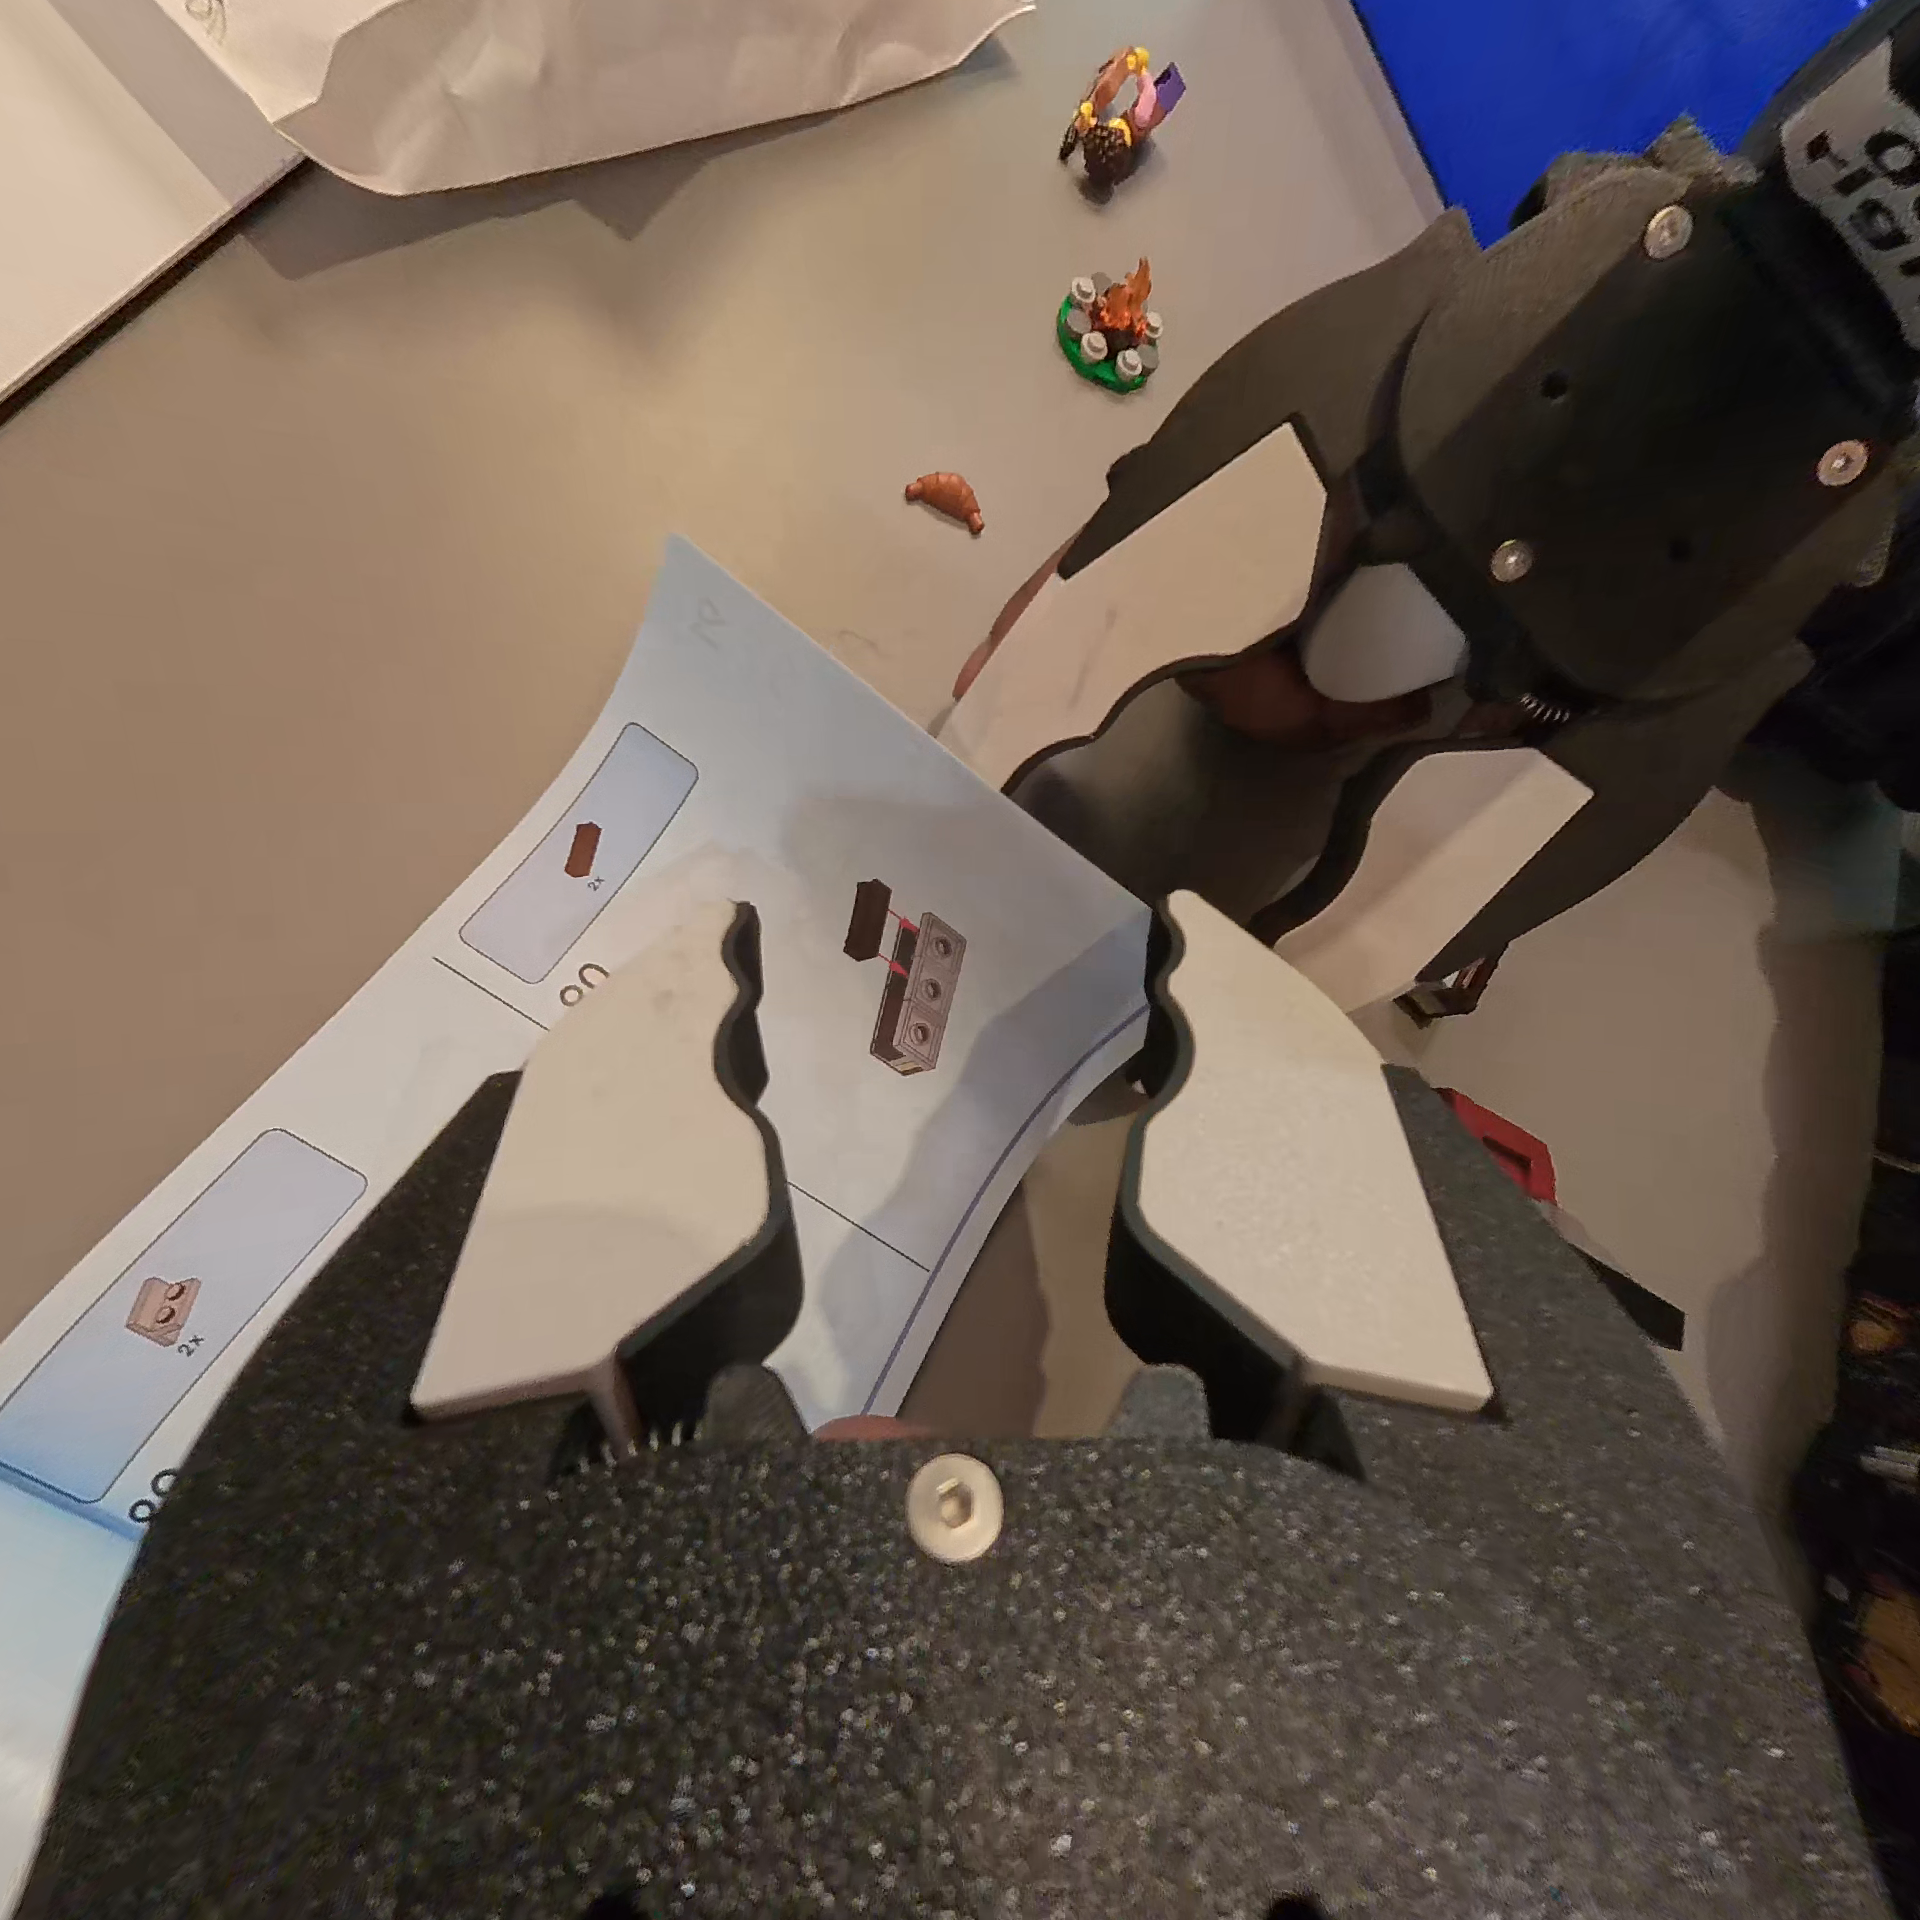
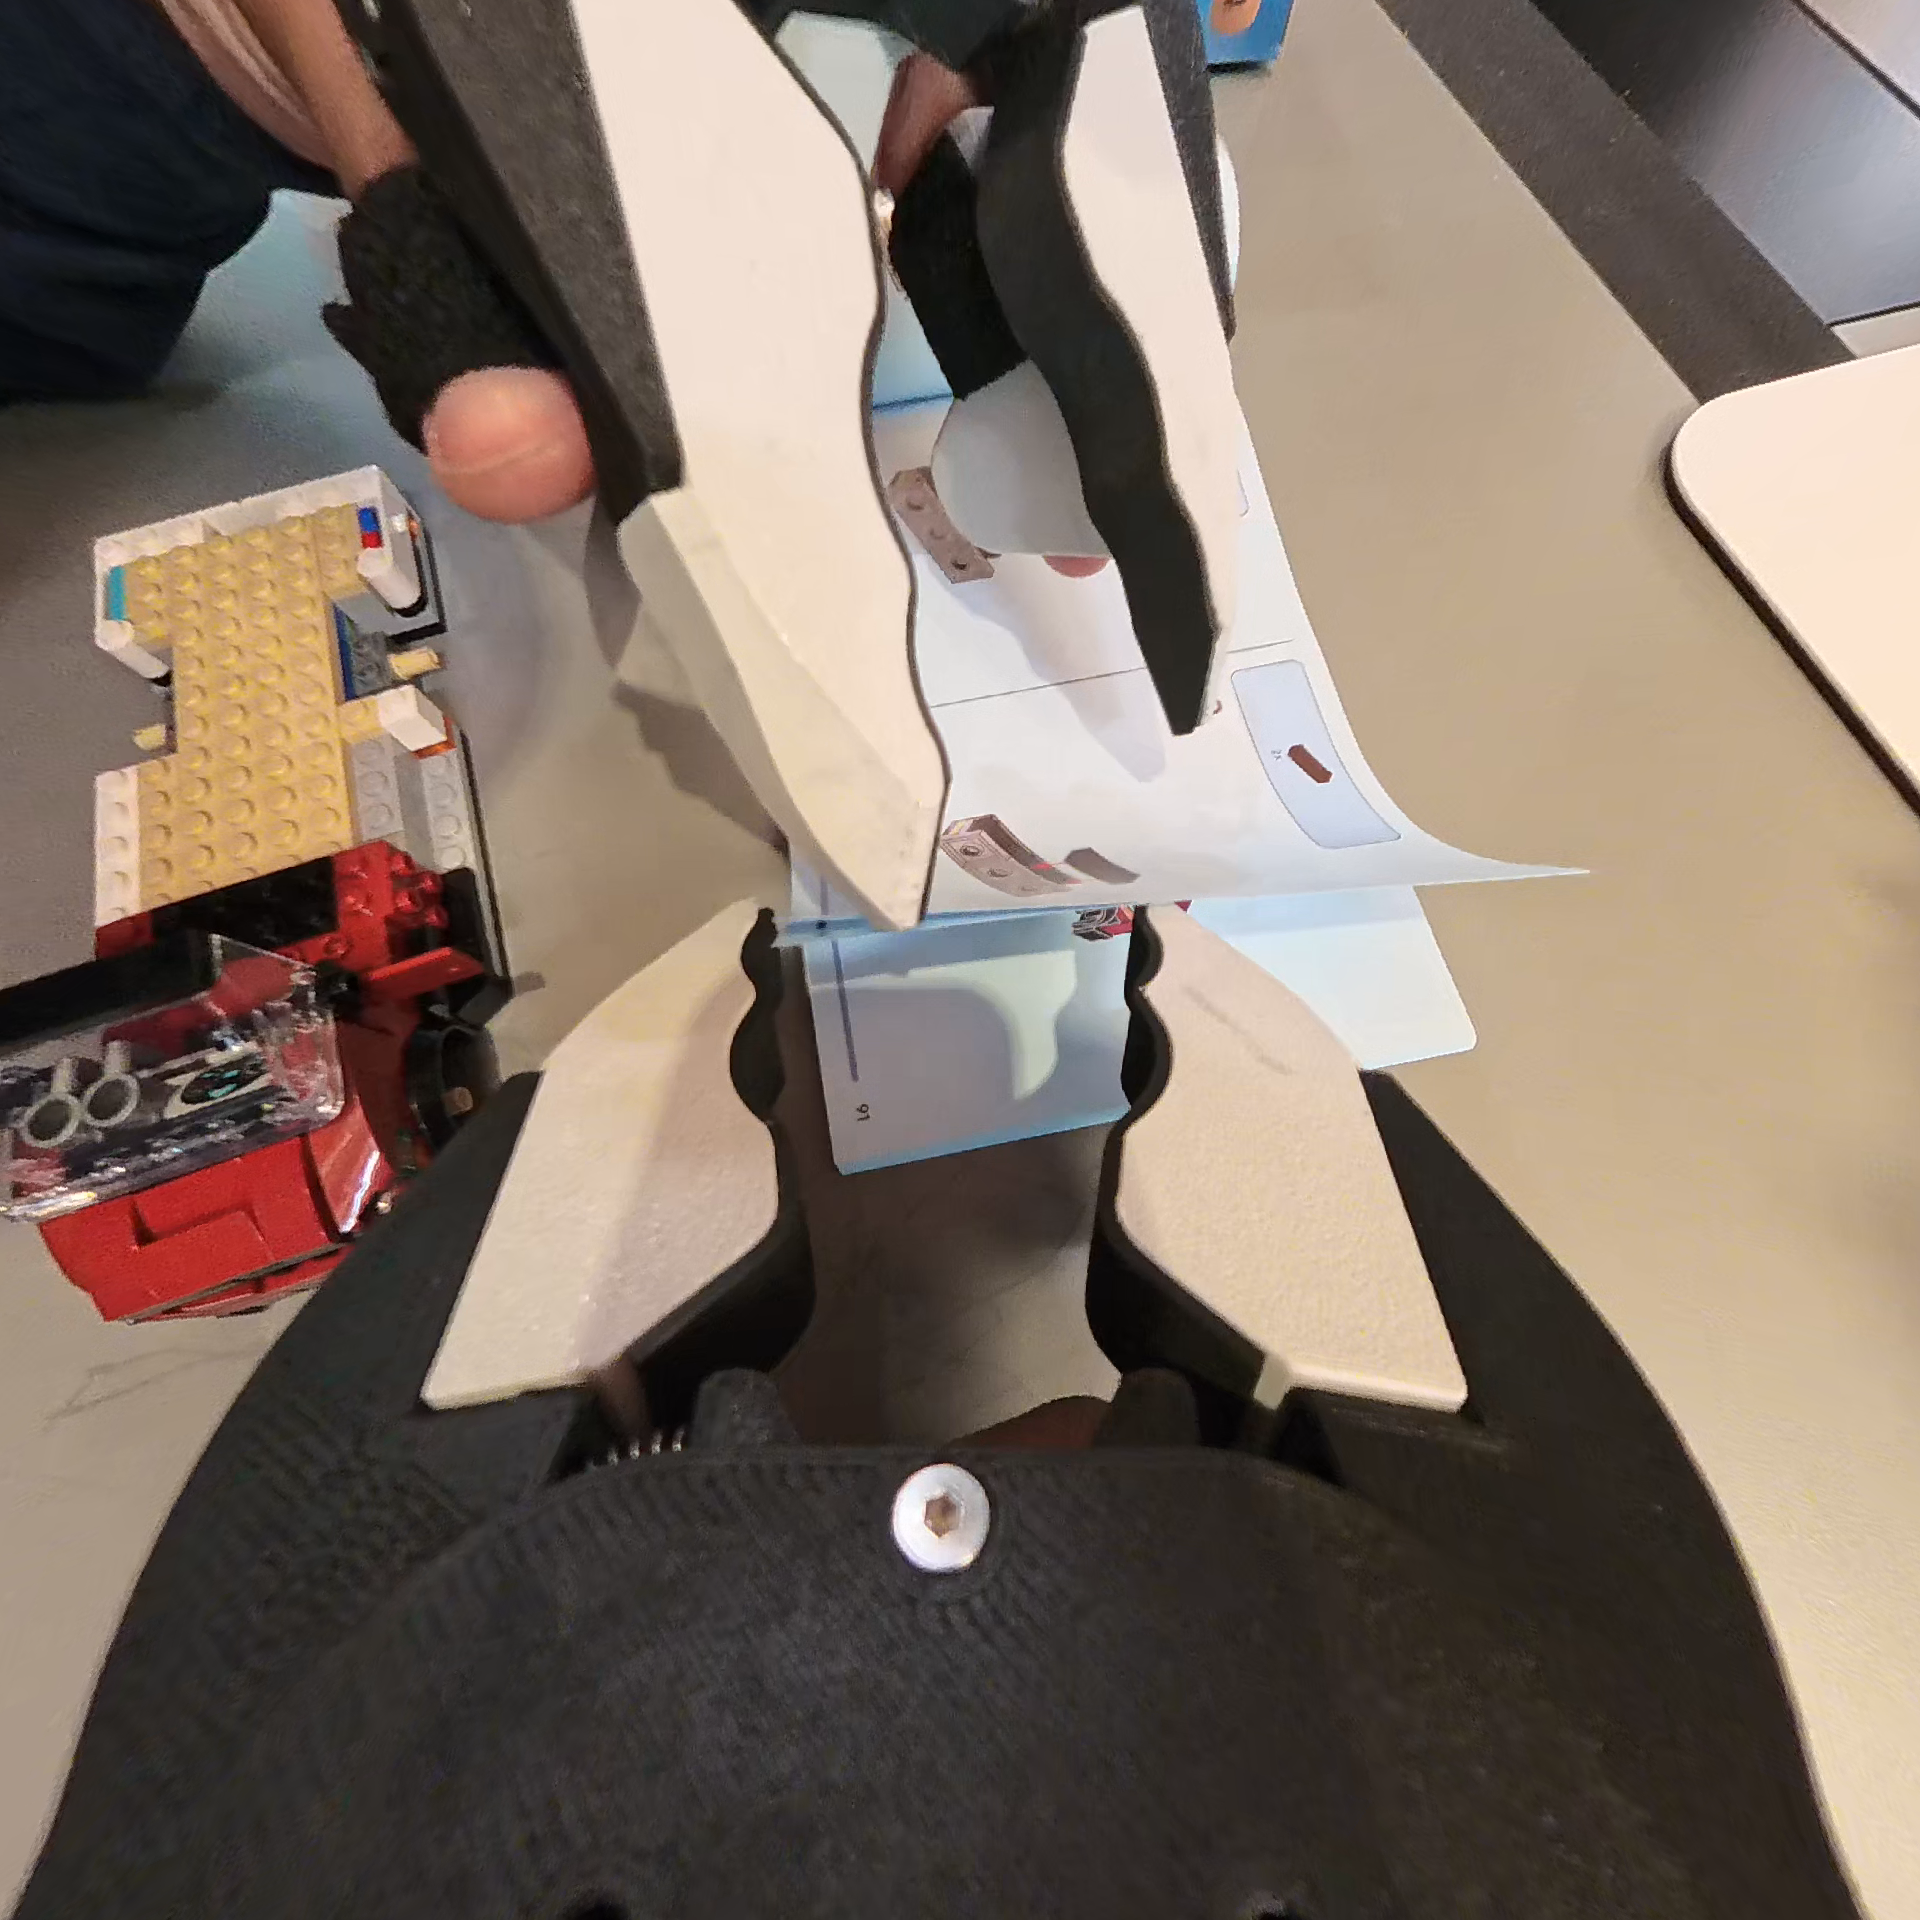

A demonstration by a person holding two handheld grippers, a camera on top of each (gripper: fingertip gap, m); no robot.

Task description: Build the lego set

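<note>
— Looking down the left gripper [image 1: 951, 925], what sits between its fingers?

— A raised page [image 1: 810, 790] of the instruction booklet [image 2: 935, 1091], curling up off the table [image 1: 416, 520]. The jaws stand wide apart and neither pad presses on the paper, so nothing is gripped. One fingertip [image 1: 1164, 935] sits at the page's free edge; whether it touches, I cannot tell.

— And the right gripper [image 2: 951, 935]?

— Also spread wide, holding nothing. It hangs over the flat lower pages of the booklet, just below the curled sheet, tip to tip with the left one.

— How does that sheet handle, in your judgement?

— It is thin and springy. A pinch near the free corner probably creases it less than one mid-sheet, and both pads need to meet on that single leaf. With the two sets of fingers this close, I would keep them from knocking together.

— Anything nearby to mind?

— A red and tan brick vehicle [image 2: 249, 727] lies left of the booklet. A small brown croissant piece [image 1: 945, 497] and a toy campfire [image 1: 1112, 332] lie beyond, well apart from both grippers.
</note>
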